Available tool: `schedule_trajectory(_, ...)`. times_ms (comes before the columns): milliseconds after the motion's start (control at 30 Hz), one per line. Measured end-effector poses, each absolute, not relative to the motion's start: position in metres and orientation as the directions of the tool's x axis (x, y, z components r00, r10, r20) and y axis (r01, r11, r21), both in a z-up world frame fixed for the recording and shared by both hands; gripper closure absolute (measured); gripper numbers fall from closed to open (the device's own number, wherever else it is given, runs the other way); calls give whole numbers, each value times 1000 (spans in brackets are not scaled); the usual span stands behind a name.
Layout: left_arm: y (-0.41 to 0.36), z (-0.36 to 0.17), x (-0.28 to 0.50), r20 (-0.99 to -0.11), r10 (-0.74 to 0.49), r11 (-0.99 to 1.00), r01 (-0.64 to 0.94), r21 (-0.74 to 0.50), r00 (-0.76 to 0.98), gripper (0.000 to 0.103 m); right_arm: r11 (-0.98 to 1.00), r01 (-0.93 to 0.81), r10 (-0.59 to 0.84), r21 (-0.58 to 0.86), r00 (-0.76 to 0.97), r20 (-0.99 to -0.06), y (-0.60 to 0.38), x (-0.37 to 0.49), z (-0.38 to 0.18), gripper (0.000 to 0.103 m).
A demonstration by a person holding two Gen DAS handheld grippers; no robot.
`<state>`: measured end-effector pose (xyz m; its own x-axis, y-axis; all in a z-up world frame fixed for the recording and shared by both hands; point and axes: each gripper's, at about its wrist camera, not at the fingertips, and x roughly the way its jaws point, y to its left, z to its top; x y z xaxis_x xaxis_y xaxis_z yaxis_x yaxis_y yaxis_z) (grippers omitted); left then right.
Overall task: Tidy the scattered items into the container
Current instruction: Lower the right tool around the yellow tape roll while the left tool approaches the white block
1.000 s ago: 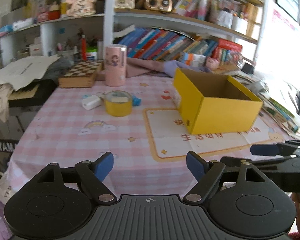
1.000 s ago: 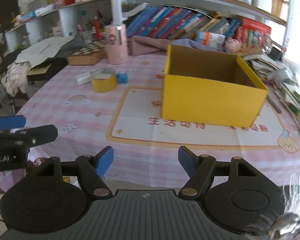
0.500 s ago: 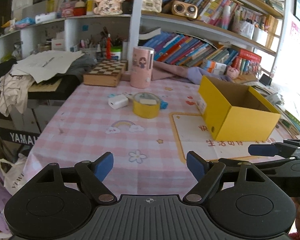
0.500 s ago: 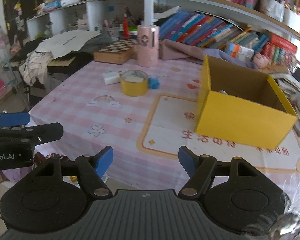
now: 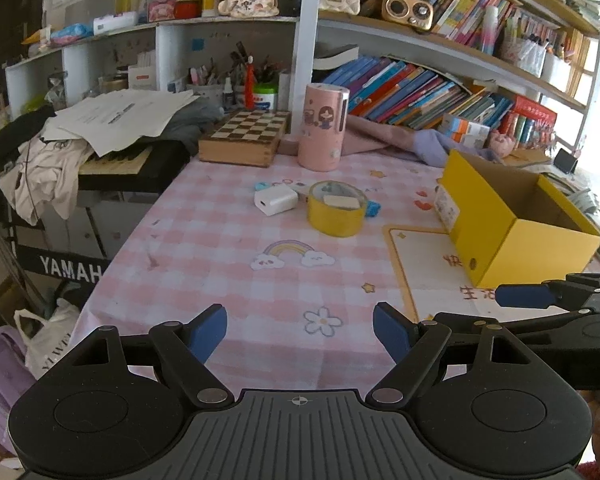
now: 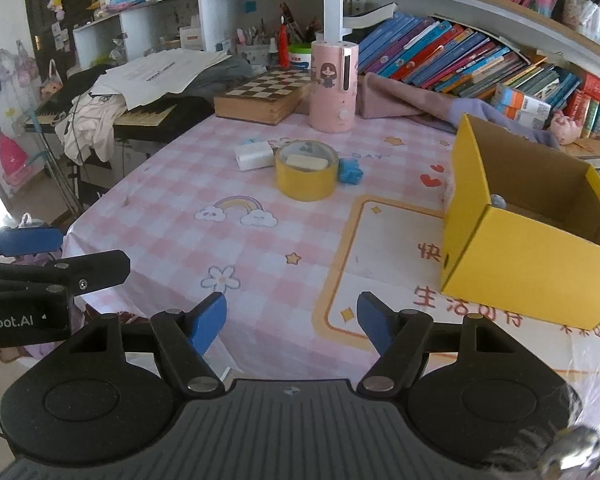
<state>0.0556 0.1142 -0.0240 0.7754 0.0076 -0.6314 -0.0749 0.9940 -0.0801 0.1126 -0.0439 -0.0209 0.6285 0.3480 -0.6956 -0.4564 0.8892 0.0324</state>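
Both sets of tongs hung at the near edge of the surface (image 5: 204, 256), each spread wide and holding nothing: the left tongs (image 5: 300, 332) over the pink checked cloth, the right tongs (image 6: 291, 318) just beside them and nearer the yellow box (image 6: 528, 248). In the right wrist view the left tool showed at the far left, level with its neighbour.

The scattered things lay in one cluster well ahead of both, toward the far middle of the surface. A roll of yellow tape (image 5: 337, 214) lay flat on its side, hole upward, with a pale eraser (image 5: 342, 201) resting across its top. A white charger block (image 5: 275, 199) sat just to its left, its long axis running roughly left to right, and a small blue object (image 6: 350, 171) touched the roll on its right, the box side. The box stood open-topped to the right of the cluster, well apart from it; something small and pale-blue (image 6: 499, 201) seemed already to lie inside, though too little showed to name it.

The cluster lay nearly straight ahead of the left tongs and ahead-left of the right — so the left looked the nearer for the charger, while the right stood between the cluster and the box.
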Motion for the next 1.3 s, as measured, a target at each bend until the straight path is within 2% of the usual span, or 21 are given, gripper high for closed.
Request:
schedule_trajectory(800,151,-39,204,-684,70,997,-80,17,726,21,866,-497,380,59,576,-724,3,253,-40,31)
schedule_trajectory(1300,170,-59,267,-738,79,995,-94,21,671,21,869,-492,353,57,535,-768,32,322,-70,23)
